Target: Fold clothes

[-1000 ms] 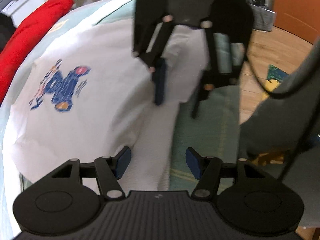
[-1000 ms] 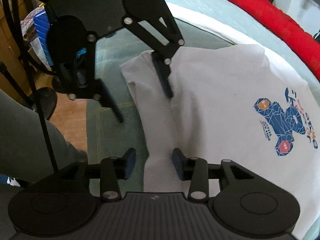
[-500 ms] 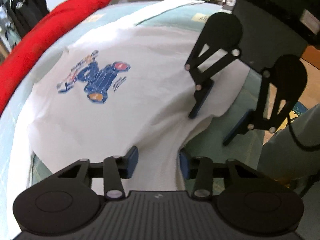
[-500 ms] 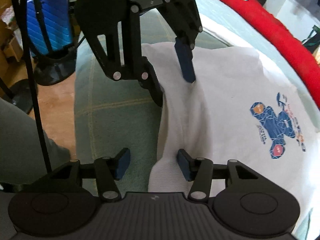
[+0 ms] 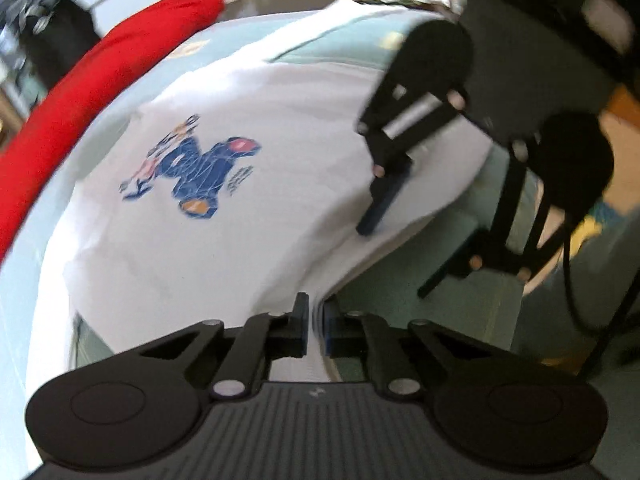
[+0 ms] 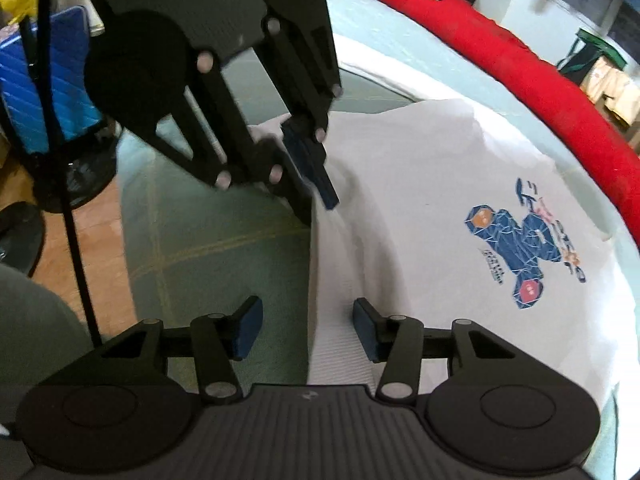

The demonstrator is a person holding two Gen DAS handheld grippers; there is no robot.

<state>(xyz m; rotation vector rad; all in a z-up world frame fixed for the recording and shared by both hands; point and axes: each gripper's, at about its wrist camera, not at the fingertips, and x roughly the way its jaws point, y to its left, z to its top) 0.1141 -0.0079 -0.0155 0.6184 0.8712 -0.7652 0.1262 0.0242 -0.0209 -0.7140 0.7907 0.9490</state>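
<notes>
A white T-shirt (image 5: 280, 152) with a blue printed figure (image 6: 524, 248) lies spread on a pale green bed cover (image 6: 208, 240). My left gripper (image 5: 315, 312) is shut on the shirt's ribbed bottom edge, and a thin fold of cloth stands between its pads. In the right wrist view the left gripper (image 6: 320, 210) pinches the same edge farther along. My right gripper (image 6: 308, 320) has its jaws closing slightly. The shirt's edge runs between them and the pads are clear of the cloth. One right finger is over the bed cover and the other over the shirt.
A long red bolster (image 6: 500, 52) runs along the far side of the bed. A blue suitcase (image 6: 48, 80) and a black stand stand on the wooden floor beside the bed. A person's grey trouser leg (image 6: 32, 320) is at the near left.
My left gripper's jaws have shut on the shirt's edge. The right gripper has shifted sideways along that edge, its jaws about as wide as before.
</notes>
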